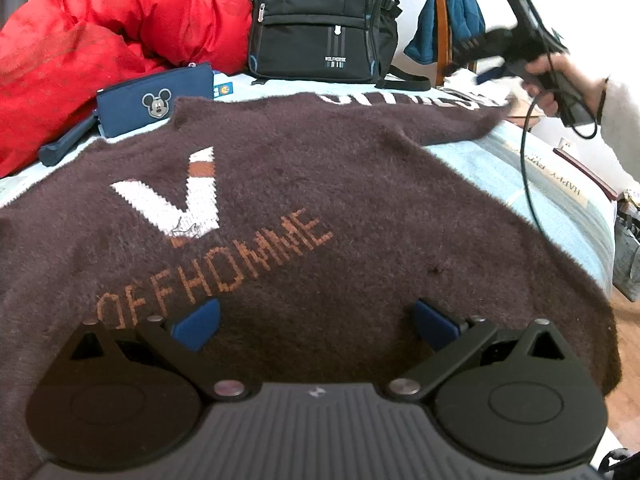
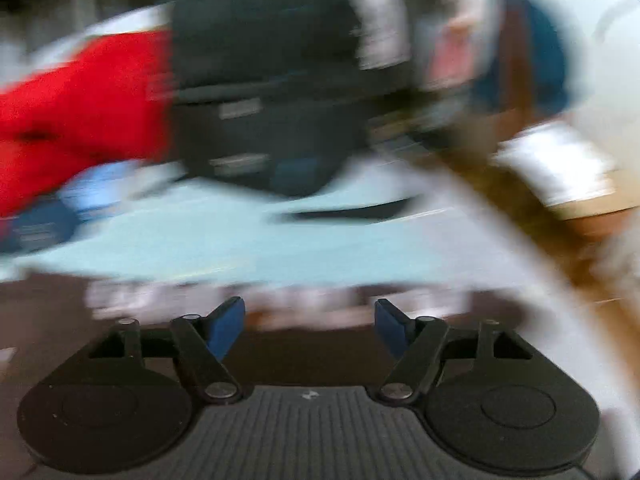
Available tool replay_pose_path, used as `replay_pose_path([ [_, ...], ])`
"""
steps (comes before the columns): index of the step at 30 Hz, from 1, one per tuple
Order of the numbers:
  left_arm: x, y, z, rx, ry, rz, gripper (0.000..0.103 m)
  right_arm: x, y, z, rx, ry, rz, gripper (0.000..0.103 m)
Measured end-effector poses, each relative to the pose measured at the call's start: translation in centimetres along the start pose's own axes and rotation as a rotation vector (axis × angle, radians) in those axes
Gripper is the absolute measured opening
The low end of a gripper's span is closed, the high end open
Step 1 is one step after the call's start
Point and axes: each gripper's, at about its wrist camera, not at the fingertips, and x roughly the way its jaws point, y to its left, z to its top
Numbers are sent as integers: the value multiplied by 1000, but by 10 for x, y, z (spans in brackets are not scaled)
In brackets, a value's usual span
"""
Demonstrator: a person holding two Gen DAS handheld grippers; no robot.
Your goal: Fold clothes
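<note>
1. While the brown sweater [image 1: 304,200] lies spread flat on the bed [image 1: 520,168], the left gripper [image 1: 316,326] hangs right over its near part; its two blue fingers are spread wide and pinch nothing.
2. The sweater is wide from left to right; one sleeve [image 1: 420,114] runs off to the far right, and it ends close to the bed's right edge.
3. The right gripper [image 1: 516,20] is held up in the air at the far right, above the end of that sleeve and not touching it; in its own blurry view the right gripper's jaws stand apart with nothing between them.
4. So the right hand [image 1: 548,84] is the nearer one to the sleeve; I think it should fold the sleeve in toward the middle.
5. A red blanket [image 1: 112,48], a black backpack [image 1: 320,24] and a blue pouch [image 1: 156,98] sit at the far side, clear of the fold.
</note>
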Motion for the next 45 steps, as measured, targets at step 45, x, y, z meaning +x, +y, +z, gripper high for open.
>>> replay_pose_path([
  [45, 1, 10, 1, -14, 16, 13, 102, 84, 82, -12, -46, 237, 546, 103],
])
